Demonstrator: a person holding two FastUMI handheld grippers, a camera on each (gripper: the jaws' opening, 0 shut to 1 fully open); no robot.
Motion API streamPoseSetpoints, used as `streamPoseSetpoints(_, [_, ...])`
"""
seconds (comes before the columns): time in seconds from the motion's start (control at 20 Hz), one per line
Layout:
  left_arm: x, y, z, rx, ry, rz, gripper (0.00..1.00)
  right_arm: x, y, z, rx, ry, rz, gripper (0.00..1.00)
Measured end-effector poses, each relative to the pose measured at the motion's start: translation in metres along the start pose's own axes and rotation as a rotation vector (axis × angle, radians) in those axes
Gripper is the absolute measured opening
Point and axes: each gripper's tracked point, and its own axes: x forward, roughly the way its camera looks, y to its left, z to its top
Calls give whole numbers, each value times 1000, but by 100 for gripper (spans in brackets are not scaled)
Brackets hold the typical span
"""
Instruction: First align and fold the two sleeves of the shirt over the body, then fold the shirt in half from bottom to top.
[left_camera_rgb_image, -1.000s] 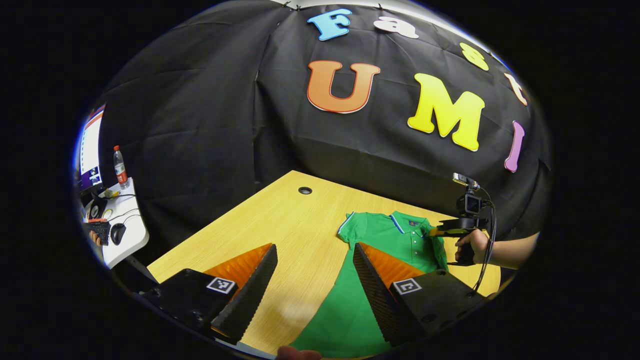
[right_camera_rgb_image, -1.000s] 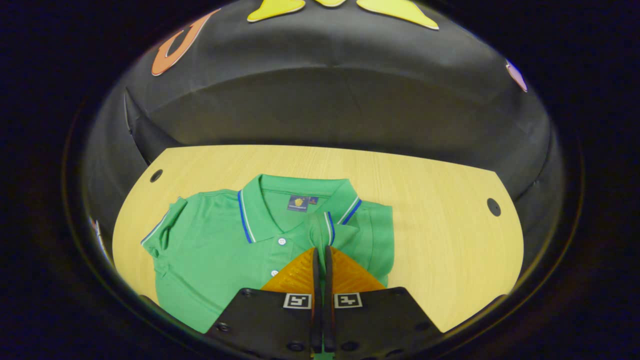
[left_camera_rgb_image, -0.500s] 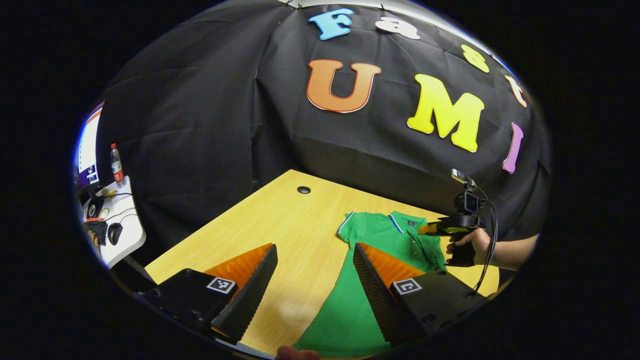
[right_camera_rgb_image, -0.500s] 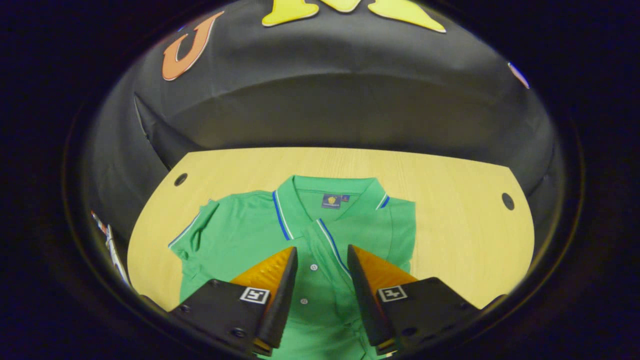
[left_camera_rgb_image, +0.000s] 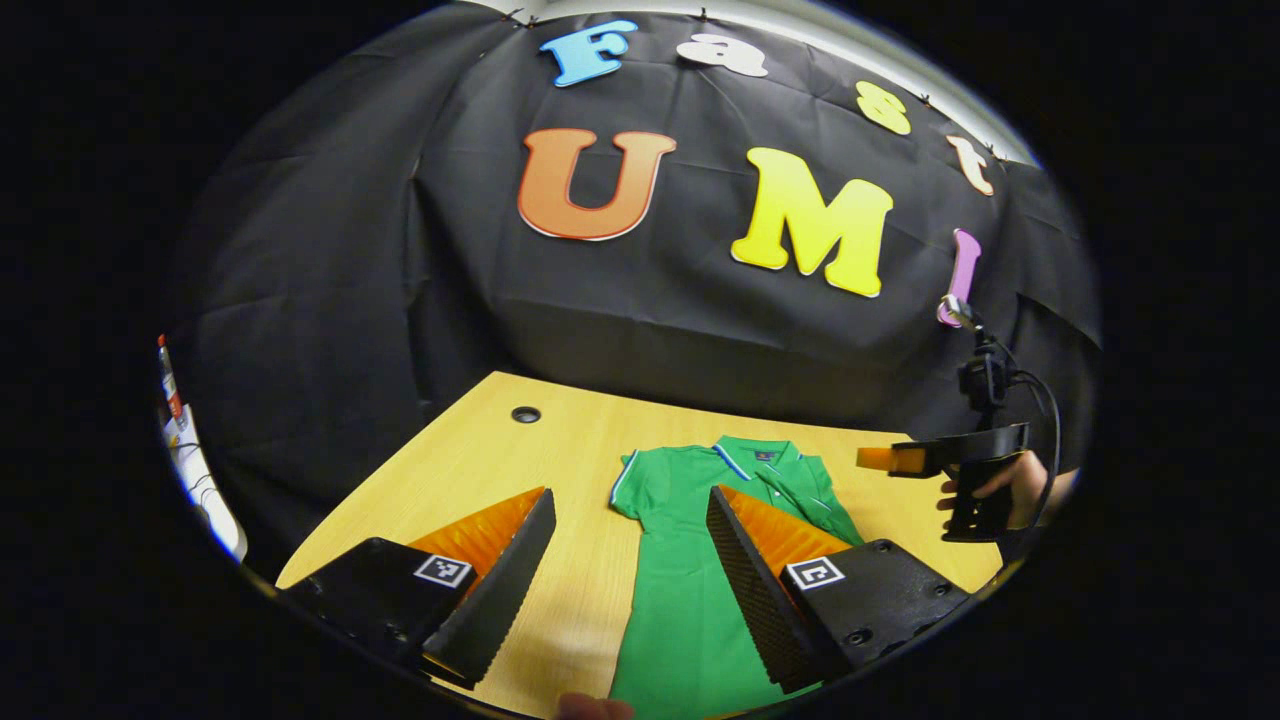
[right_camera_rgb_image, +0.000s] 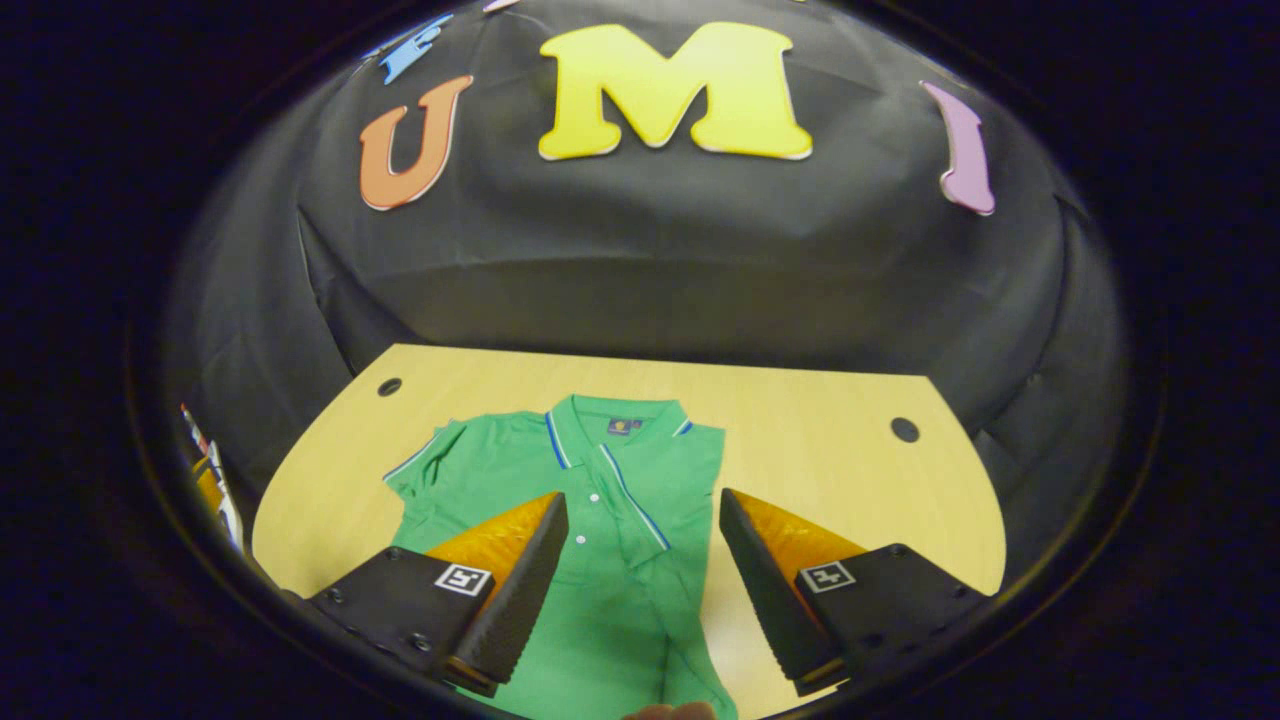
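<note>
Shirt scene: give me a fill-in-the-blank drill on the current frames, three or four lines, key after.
1. The shirt is ____ in colour.
2. The right gripper has its jaws ____.
3. The left gripper has its jaws ____.
4. The shirt lies on a ____ table.

Missing words: green; open; open; wooden

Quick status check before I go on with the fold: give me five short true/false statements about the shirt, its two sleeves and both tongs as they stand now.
1. The right tongs are clamped on the collar. False: they are open and hold nothing.
2. One sleeve lies folded over the shirt body. True.
3. The other sleeve is folded in too. False: it sticks out on the table.
4. The left tongs are open. True.
5. The shirt is folded in half. False: it lies at full length.
</note>
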Motion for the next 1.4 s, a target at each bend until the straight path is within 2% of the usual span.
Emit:
streamPoseSetpoints(0.05, [6,0,2,7,0,-23,98,-19,-6,0,-7,-16,-9,96])
streamPoseSetpoints(0.3, [52,3,2,24,18,-109,98,-106,-31,-8,-39,-72,-37,96])
streamPoseSetpoints(0.4, [75,1,-5,6,27,-150,98,-129,-38,-14,-51,-80,-39,93])
streamPoseSetpoints(0.5, [102,9,-22,-14,69,-152,98,-142,-46,-27,-60,-64,-42,93])
streamPoseSetpoints(0.75, [165,24,-56,29,142,-142,98,-153,-73,-50,-62,-11,-80,92])
streamPoseSetpoints(0.8, [175,28,-60,30,151,-137,98,-155,-76,-56,-60,8,-86,96])
streamPoseSetpoints(0.85, [184,29,-65,20,161,-132,98,-156,-80,-58,-53,18,-92,93])
streamPoseSetpoints(0.95, [203,36,-79,9,193,-110,98,-157,-86,-56,-45,24,-101,96])
streamPoseSetpoints(1.0, [210,40,-87,16,208,-98,99,-158,-88,-56,-45,25,-103,93])
streamPoseSetpoints(1.1, [217,45,-98,36,234,-80,99,-157,-88,-53,-52,28,-99,96])
streamPoseSetpoints(1.15, [222,46,-102,46,245,-75,99,-156,-87,-51,-56,25,-94,93])
streamPoseSetpoints(1.2, [225,46,-106,59,255,-70,98,-155,-86,-49,-60,23,-90,96])
streamPoseSetpoints(1.3, [231,48,-115,82,282,-58,98,-154,-81,-45,-56,22,-74,93])
streamPoseSetpoints(1.4, [232,53,-124,102,313,-39,98,-151,-79,-41,-50,14,-65,96])
